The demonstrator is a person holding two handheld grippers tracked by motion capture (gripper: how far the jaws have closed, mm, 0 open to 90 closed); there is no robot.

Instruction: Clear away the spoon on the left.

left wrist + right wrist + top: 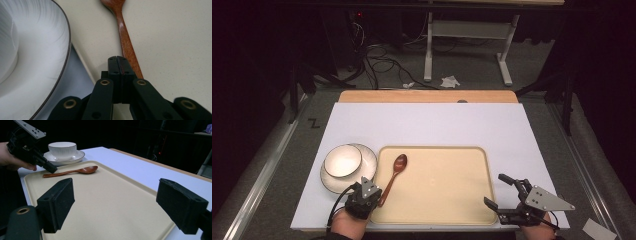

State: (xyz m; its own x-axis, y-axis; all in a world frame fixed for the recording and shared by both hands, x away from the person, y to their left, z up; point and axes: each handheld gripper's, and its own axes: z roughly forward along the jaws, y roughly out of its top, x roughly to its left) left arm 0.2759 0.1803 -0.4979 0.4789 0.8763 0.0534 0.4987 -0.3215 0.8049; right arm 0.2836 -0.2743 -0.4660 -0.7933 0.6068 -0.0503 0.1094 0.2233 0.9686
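Spoon (wooden, reddish-brown) lies on beige tray, near tray's left edge, bowl end pointing away from the person, handle running back toward the near-left corner. Left gripper is closed on the handle's near end: in left gripper view the two black pads meet with a thin strip of the handle pinched between them, rest of the handle extending up and away over the tray surface. Right gripper view shows same from the side: left gripper tip down at the handle end, spoon looks flat on the tray, though contact under the gripped end is hard to judge.

Right gripper sits at tray's near-right corner, jaws spread wide, nothing between them; pads frame bare tray in its own view.

L of tray, on the white mat: white cup w/ dark rim standing on saucer, just beside tray's left edge, apart from spoon. Person's hands at bottom edge of high view
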